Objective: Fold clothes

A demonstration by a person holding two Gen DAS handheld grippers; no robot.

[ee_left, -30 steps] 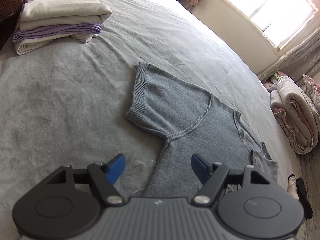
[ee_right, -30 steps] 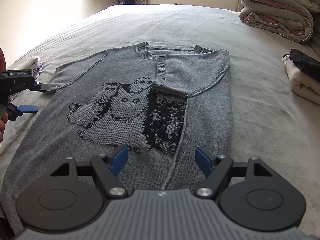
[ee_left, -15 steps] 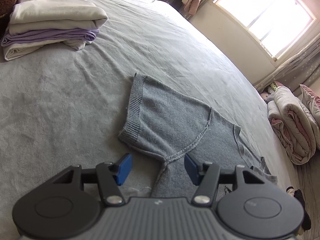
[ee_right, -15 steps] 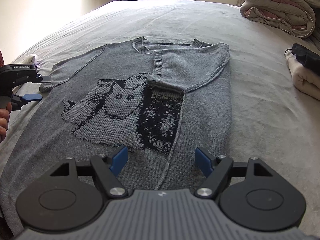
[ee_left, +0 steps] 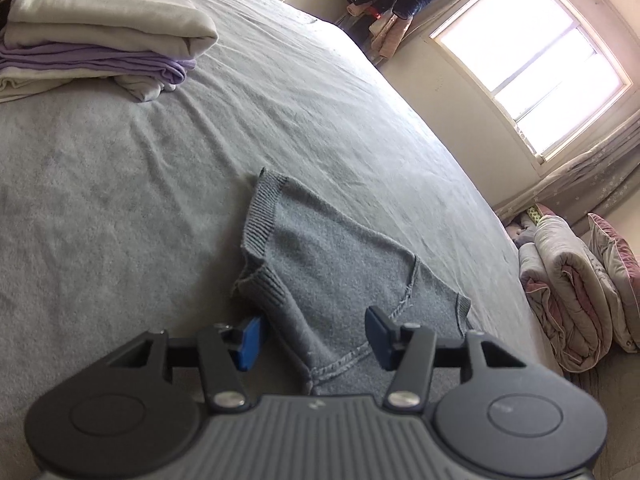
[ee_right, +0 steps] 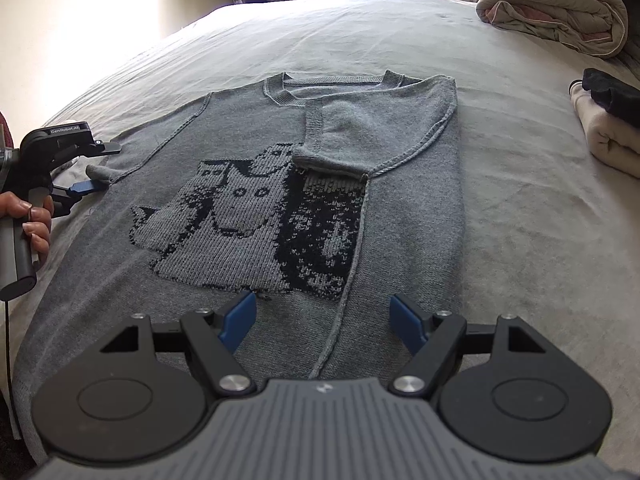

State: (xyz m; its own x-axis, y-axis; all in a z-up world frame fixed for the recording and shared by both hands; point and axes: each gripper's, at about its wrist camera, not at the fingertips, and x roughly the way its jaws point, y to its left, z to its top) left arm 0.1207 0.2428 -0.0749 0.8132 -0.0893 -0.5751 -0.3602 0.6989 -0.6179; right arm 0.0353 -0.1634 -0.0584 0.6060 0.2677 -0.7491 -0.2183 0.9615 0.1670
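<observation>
A grey knit sweater [ee_right: 256,148] with a dark cat pattern lies flat on the bed, its right sleeve folded over the chest. The left short sleeve [ee_left: 312,256] spreads out, and its ribbed cuff edge is lifted and bunched. My left gripper [ee_left: 312,338] is open with the sleeve's lower edge between its blue pads; one pad sits under the cuff. From the right wrist view the left gripper [ee_right: 94,168] stands at the sleeve tip, held by a hand [ee_right: 36,220]. My right gripper [ee_right: 323,320] hovers open over the sweater's hem, holding nothing.
A stack of folded cream and purple clothes [ee_left: 96,36] sits at the bed's far left. Rolled quilts [ee_right: 556,4] and folded garments [ee_right: 608,120] lie at the right. The grey bedsheet [ee_left: 120,184] has bare room around the sweater. A window [ee_left: 532,52] is beyond.
My left gripper moved forward onto the left sleeve; the cuff edge is now lifted and bunched between its pads. The right gripper crept slightly forward over the hem.
</observation>
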